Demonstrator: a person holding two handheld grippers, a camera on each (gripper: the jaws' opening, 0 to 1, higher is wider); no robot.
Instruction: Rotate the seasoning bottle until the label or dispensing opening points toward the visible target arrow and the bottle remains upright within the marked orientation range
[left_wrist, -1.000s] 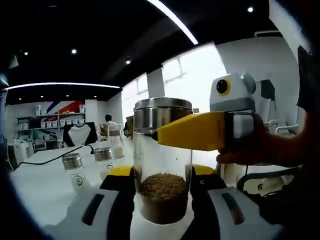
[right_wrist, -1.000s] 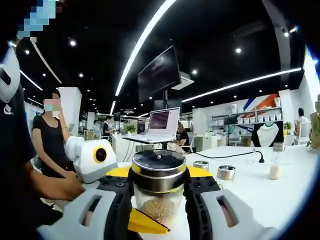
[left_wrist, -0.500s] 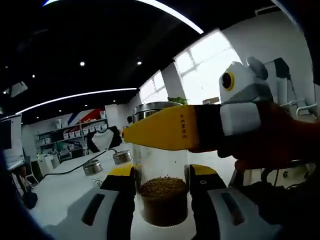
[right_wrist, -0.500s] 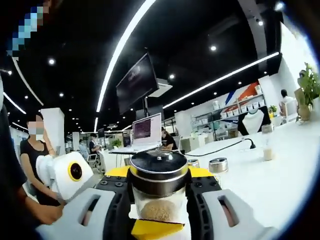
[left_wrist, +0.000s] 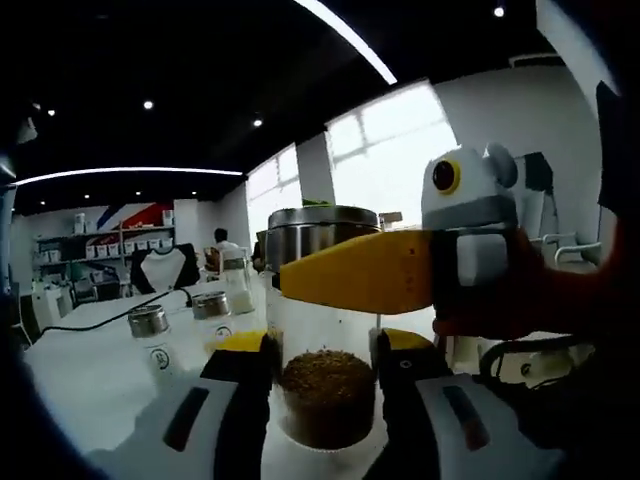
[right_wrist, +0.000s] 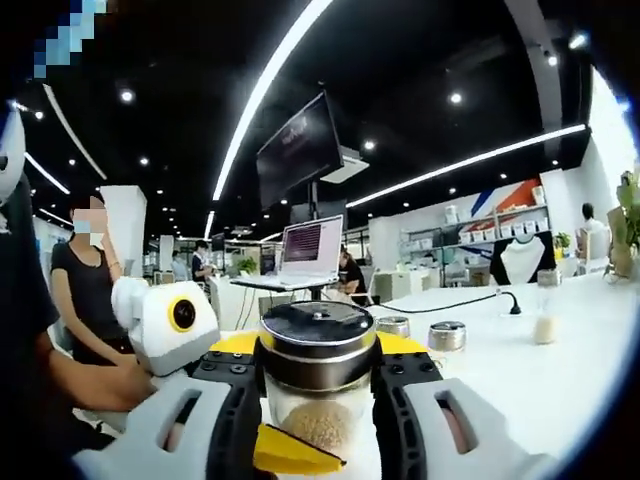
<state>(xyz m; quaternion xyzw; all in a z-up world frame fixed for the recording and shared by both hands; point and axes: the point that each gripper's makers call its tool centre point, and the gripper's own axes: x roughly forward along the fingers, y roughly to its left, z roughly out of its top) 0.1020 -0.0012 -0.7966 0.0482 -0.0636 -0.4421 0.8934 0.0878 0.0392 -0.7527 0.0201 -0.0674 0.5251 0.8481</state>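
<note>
- Gripping the seasoning bottle (left_wrist: 325, 385) low on its glass body with my left gripper (left_wrist: 325, 400): both jaws press its sides at the level of the brown seasoning.
- My right gripper (right_wrist: 318, 385) clamps the same bottle (right_wrist: 317, 375) higher up, jaws closed on the glass just under the steel lid (right_wrist: 317, 335).
- In the left gripper view, the right gripper (left_wrist: 400, 270) comes in from the right; its yellow jaw crosses in front of the upper glass, just below the lid (left_wrist: 322, 228).
- In the right gripper view, a yellow jaw tip of the left gripper (right_wrist: 295, 452) shows at the bottle's base.
- Bottle upright, standing on the white table (left_wrist: 90, 370); base contact is hidden behind my jaws, cannot tell if it's lifted.
- Label, opening, target arrow: cannot make out any.
- Two small steel-capped jars (left_wrist: 150, 335) sit on the table left of the bottle in the left gripper view, well apart from it; same pair (right_wrist: 447, 336) shows behind the bottle in the right gripper view.
- Black cable (right_wrist: 470, 297) runs across the table further back.
- Another small bottle with pale contents (right_wrist: 546, 315) stands far right on the table.
- Laptop (right_wrist: 312, 250) open on a desk behind.
- Person in a black top (right_wrist: 95, 290) stands at left.
</note>
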